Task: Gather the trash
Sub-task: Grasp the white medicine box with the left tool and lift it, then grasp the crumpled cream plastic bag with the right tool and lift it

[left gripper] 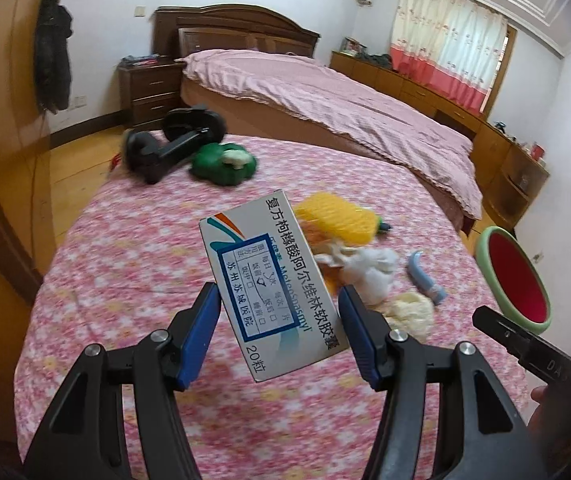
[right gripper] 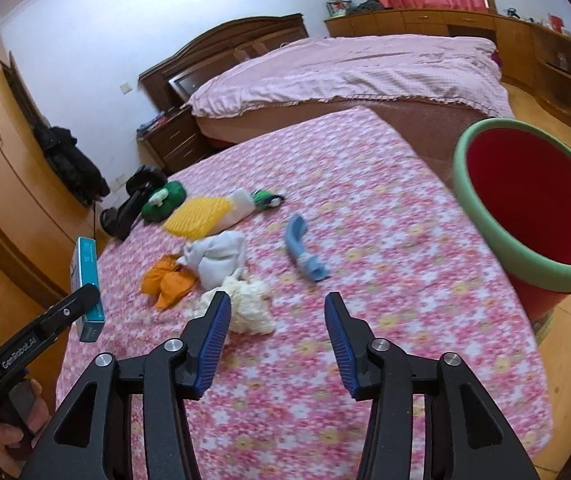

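Trash, assorted, on a table under a pink floral cloth [right gripper: 365,240], with one piece in hand.

Item 1: white medicine box [left gripper: 273,284], printed with Chinese text and a blue-framed label. It is clamped between the blue pads of the left gripper [left gripper: 279,320], lifted clear of the cloth and tilted. In the right wrist view its teal side faces the camera, off the cloth's left edge.

Item 2: cream crumpled wad [right gripper: 249,304], on the cloth just beyond the right gripper's left fingertip.

Item 3: white crumpled tissue [right gripper: 217,258], touching the cream wad's far side.

Item 4: orange crumpled scrap [right gripper: 167,282], against the tissue's left side.

Item 5: blue curved tube piece [right gripper: 303,252], right of the tissue, apart from it.

Item 6: yellow ribbed piece [right gripper: 197,216], beyond the tissue.

Receptacle: red bin with a pale green rim [right gripper: 525,208], standing off the cloth's right edge, interior bare where visible.

Right gripper [right gripper: 277,320]: jaws apart, nothing between them, above the cloth near the cream wad.
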`<action>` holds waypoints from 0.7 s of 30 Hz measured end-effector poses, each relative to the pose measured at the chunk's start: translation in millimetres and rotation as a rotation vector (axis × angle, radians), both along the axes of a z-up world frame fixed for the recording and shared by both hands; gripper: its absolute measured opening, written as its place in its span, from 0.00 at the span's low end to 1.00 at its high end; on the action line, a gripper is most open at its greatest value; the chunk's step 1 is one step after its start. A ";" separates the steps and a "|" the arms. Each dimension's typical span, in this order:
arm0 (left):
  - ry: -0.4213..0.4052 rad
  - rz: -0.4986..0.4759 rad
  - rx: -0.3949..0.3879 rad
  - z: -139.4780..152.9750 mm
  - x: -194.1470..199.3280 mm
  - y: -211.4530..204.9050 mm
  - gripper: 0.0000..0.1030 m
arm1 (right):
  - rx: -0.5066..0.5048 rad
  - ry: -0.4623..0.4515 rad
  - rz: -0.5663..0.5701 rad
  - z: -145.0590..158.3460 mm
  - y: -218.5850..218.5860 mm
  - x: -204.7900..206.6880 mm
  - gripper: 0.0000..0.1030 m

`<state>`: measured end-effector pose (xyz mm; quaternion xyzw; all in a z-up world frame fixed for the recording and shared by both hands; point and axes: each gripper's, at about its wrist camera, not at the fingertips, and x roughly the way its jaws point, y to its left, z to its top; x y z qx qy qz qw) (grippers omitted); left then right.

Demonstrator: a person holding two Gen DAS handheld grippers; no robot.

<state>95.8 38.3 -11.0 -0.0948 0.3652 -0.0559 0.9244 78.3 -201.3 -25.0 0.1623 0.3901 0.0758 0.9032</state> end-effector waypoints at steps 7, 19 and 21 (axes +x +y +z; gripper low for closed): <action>0.022 0.048 -0.010 -15.3 -2.2 21.6 0.60 | -0.022 0.037 0.038 -15.2 30.5 13.8 0.56; 0.023 0.059 -0.029 -20.7 -10.0 29.7 0.60 | 0.006 0.079 0.060 -44.8 45.8 35.5 0.42; 0.019 0.056 -0.029 -18.4 -12.3 27.4 0.60 | 0.008 0.066 0.081 -43.9 48.4 33.9 0.35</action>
